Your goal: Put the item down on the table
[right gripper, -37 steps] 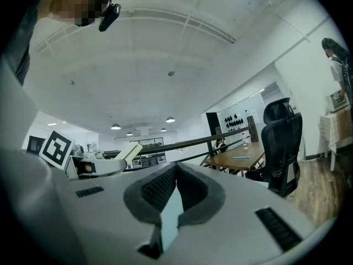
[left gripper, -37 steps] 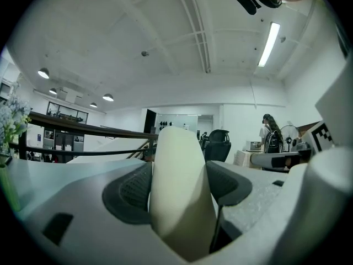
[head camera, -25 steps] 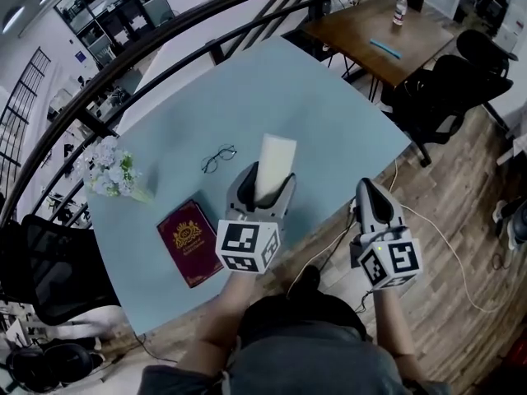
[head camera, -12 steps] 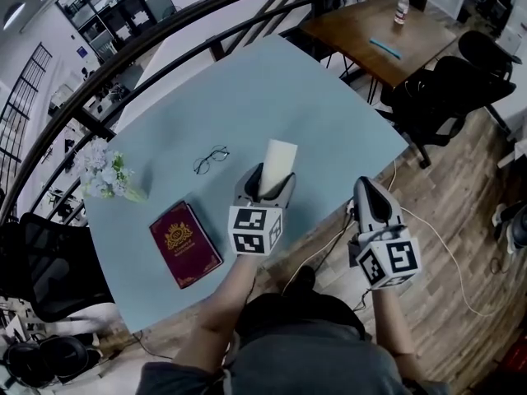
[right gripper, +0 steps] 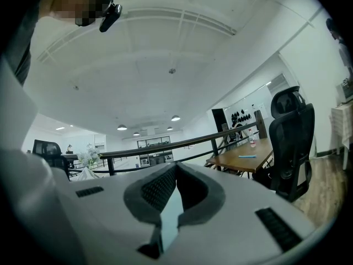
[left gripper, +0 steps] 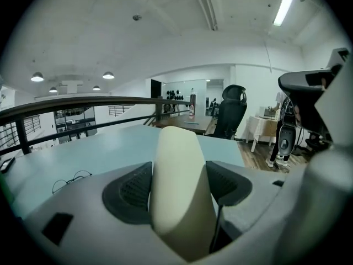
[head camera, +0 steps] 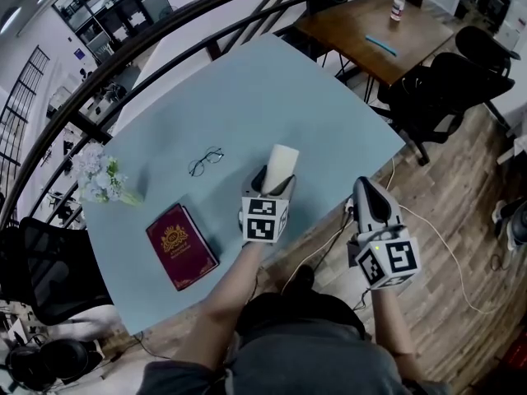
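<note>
while the left gripper (head camera: 275, 181) sits over the near part of the light blue table (head camera: 247, 97), its jaws are clamped on a cream item (head camera: 282, 164), one pad on each side. left gripper view shows the item filling the gap btwn the dark ribbed pads and sticking out past the tips, rounded at the far end. from the head view it points up and away from the person, slightly tilted. can't tell if it touches the tabletop.

right gripper (head camera: 365, 188) is off the table's near right edge, over the wood floor, well apart from the left one. right gripper view: jaws together at the tips, nothing btwn them, only a thin sliver of blue table showing lower down.

on the table, left of the item: glasses (head camera: 205, 161) just beyond, a dark red book (head camera: 180, 246) w/ gold print near the front edge, and a bunch of pale flowers (head camera: 102, 181) by the far left edge. all apart from each other.

beyond the blue table: a brown table (head camera: 354, 25) w/ a bottle (head camera: 399, 5) and a blue strip (head camera: 381, 45) on it, black chair (head camera: 445, 81) beside it. white cable (head camera: 449, 253) lies on the floor at right.
</note>
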A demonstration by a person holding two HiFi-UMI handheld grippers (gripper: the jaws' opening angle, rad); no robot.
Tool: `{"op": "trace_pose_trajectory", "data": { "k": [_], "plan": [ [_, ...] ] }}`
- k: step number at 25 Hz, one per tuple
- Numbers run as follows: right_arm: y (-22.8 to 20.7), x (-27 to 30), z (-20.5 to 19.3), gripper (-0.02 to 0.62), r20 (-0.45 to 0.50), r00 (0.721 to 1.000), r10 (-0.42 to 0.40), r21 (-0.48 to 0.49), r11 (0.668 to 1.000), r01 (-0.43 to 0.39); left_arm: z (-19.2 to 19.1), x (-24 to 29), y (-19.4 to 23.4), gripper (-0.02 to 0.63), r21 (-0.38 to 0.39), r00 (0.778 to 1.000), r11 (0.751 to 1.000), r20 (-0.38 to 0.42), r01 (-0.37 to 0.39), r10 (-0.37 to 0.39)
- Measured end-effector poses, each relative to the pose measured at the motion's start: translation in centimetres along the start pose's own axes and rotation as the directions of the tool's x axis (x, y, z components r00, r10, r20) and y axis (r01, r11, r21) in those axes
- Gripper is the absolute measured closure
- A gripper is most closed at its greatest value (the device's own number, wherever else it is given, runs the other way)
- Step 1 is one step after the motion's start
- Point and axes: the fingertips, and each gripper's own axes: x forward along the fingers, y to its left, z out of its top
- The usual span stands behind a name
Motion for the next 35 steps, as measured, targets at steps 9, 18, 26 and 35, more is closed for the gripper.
{"op": "trace_pose_trajectory", "data": {
  "k": [9, 18, 26, 35],
  "plan": [
    [-0.6, -0.3, -0.2, 0.594, -0.007, 1.0, -0.007, 0.001, 1.0, 0.007, -3.1, 2.5, 0.6, 0.298, -0.008, 0.996, 1.0, -0.089, -0.022, 0.021],
    [-0.9, -0.7, -0.3, 0.594, -0.008, 1.0, -0.017, 0.002, 1.0, 0.018, -5.5, 3.9, 0.7, 0.298, 0.014, 0.985, 1.0, -0.169, -0.019, 0.022],
    [-0.8, -0.9, -0.5, 0.594, -0.012, 1.0, -0.021, 0.001, 1.0, 0.021, -7.3, 4.4, 0.9, 0.298, 0.0, 0.973, 1.0, -0.23, -0.014, 0.014],
    [-0.8, -1.2, -0.5, 0.594, -0.019, 0.999, -0.026, -0.003, 1.0, 0.026, -8.1, 4.9, 0.9, 0.298, 0.001, 0.963, 1.0, -0.268, -0.015, 0.014]
  ]
}}
